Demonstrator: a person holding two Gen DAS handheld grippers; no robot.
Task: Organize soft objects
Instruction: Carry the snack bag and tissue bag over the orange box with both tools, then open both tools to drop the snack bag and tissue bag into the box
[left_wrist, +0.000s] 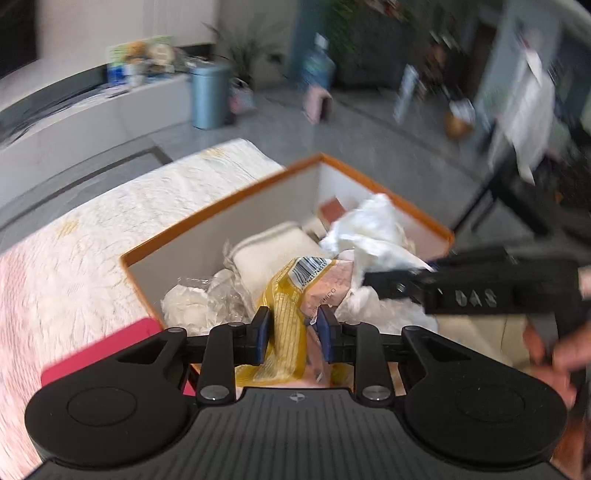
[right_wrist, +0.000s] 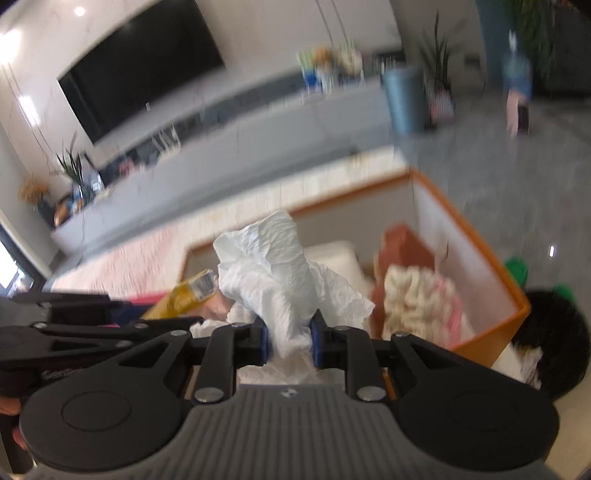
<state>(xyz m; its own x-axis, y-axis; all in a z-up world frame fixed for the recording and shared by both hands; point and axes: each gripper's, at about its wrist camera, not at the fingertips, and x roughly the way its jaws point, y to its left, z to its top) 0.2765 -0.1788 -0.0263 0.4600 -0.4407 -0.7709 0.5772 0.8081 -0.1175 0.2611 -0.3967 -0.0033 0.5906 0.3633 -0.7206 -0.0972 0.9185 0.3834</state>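
Both tools were loaded over the orange-rimmed box (left_wrist: 221, 206), so the step in hand looked like the drop-off of 2 soft items. The left tool (left_wrist: 293, 332) was clenched on a yellow-and-pink plastic packet (left_wrist: 295, 295), barcode end up, poking toward 12 o'clock above the box's near corner. The right tool (right_wrist: 290, 338) was clenched on a crumpled white tissue (right_wrist: 273, 266) that stood up between its blue pads (right_wrist: 263, 339); in the left view that tool came in from 3 o'clock, just beside the packet. Already in the box: a folded cream towel (left_wrist: 273, 251), more white crumpled paper (left_wrist: 188, 306), and at the 1 o'clock corner in the right view a cream-pink fuzzy cloth (right_wrist: 421, 299). The box sat on a pale quilted counter (left_wrist: 110, 221), a red flat item (left_wrist: 107, 350) at 8 o'clock. Next move probably called for lowering each item into a free gap, then releasing; the packet could snag on the tissue since they were close. Frames were blurred, so contact was unclear.
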